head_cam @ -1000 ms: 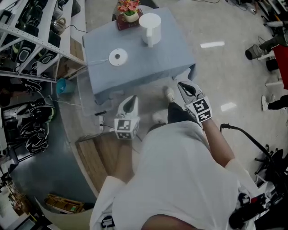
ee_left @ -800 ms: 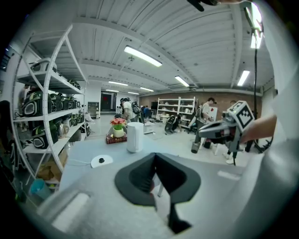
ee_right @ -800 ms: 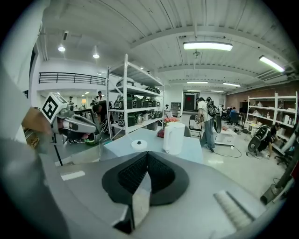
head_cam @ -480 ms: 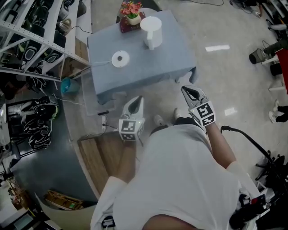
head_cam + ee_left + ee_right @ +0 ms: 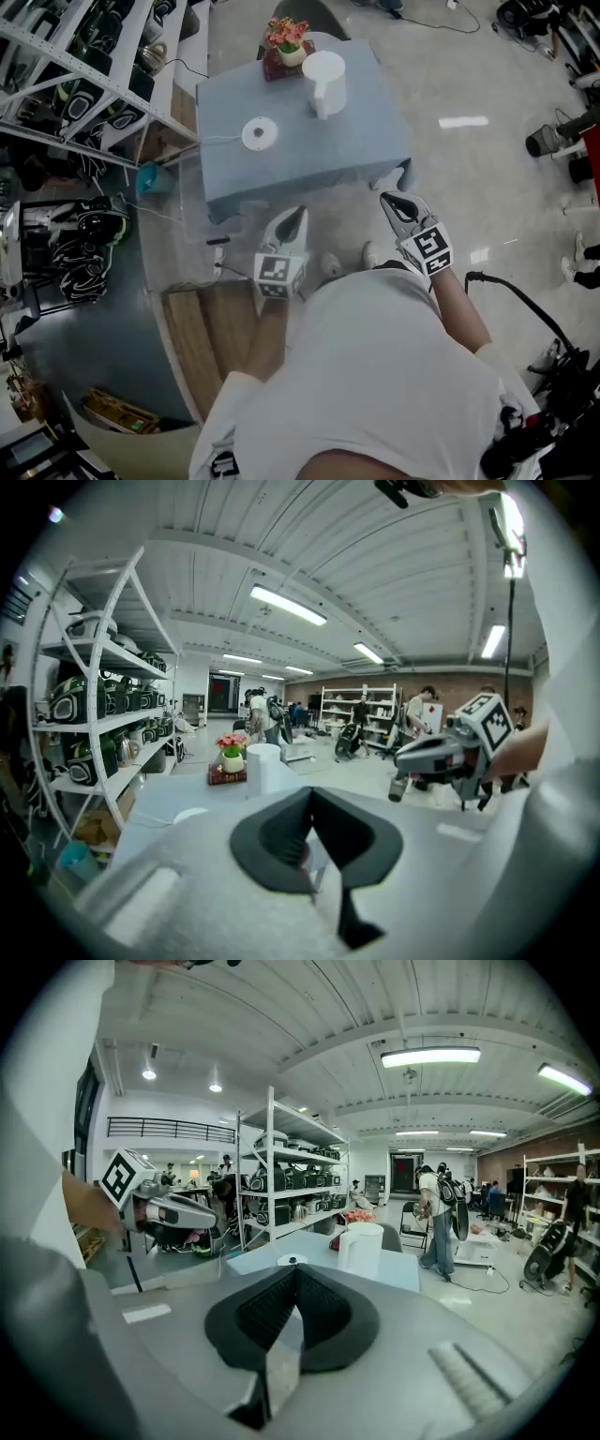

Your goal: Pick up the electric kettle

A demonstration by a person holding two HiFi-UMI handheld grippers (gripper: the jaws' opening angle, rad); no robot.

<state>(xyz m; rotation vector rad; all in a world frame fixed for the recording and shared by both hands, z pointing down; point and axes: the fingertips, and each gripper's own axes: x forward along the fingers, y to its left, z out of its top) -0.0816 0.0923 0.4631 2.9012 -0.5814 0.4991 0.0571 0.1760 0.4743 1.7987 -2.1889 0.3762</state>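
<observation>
The white electric kettle [image 5: 323,79] stands upright at the far right of a low table under a blue-grey cloth [image 5: 356,141]; it also shows as the kettle [image 5: 263,768] and the kettle [image 5: 361,1249]. Its round white base [image 5: 260,133] lies apart from it, to the left, with a cord running off the table's left edge. My left gripper [image 5: 297,216] and my right gripper [image 5: 387,198] are held in the air short of the table's near edge, both pointing at it. The left gripper [image 5: 312,791] and right gripper [image 5: 295,1269] are shut with nothing in them.
A pot of pink flowers [image 5: 288,37] sits on a red box at the table's far edge, left of the kettle. A metal rack [image 5: 75,84] of appliances stands to the left, a teal bucket [image 5: 150,178] beside it. People and shelves fill the room behind.
The table has come nearer in the head view. Both grippers have risen a little and moved toward it, staying shut.
</observation>
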